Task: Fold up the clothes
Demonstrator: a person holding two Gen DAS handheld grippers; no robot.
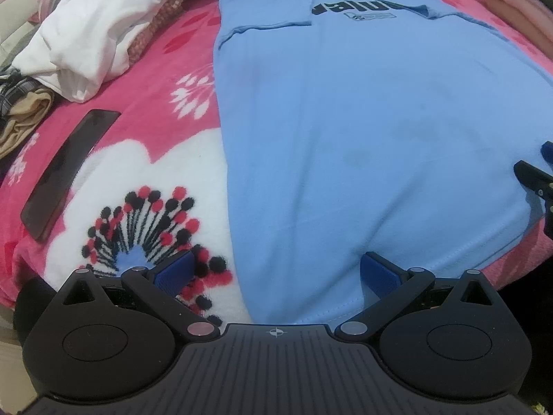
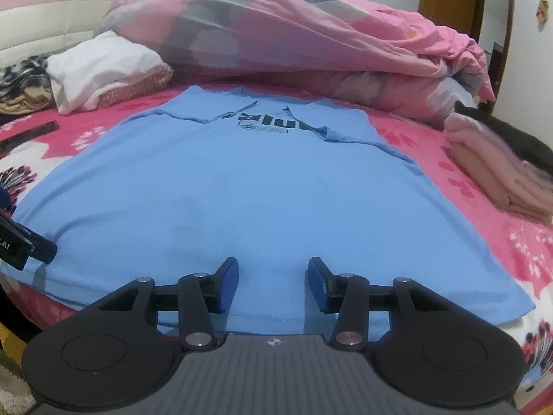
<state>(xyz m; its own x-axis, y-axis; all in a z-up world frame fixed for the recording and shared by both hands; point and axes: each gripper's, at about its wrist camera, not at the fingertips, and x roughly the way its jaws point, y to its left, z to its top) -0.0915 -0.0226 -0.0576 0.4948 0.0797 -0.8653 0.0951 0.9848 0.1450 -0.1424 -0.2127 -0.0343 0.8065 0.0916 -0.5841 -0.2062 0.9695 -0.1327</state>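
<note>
A light blue T-shirt (image 1: 363, 131) with dark lettering lies flat on the pink flowered blanket (image 1: 145, 110), its sleeves folded in over the chest. My left gripper (image 1: 276, 271) stands wide open over the shirt's near left hem corner; one finger is over the blanket, the other over the cloth. In the right wrist view the T-shirt (image 2: 242, 186) fills the middle. My right gripper (image 2: 273, 282) is open above the near hem, with flat cloth under its blue pads and nothing pinched. Each gripper shows at the edge of the other's view: the right gripper (image 1: 534, 178), the left gripper (image 2: 24, 243).
A crumpled white garment (image 1: 90, 34) and a tan one (image 1: 24, 121) lie at the back left, beside a dark flat strip (image 1: 65, 169). A bunched pink quilt (image 2: 311, 45) runs along the back. Folded pink clothes (image 2: 497, 173) sit at the right, with a wooden door (image 2: 449, 3) behind.
</note>
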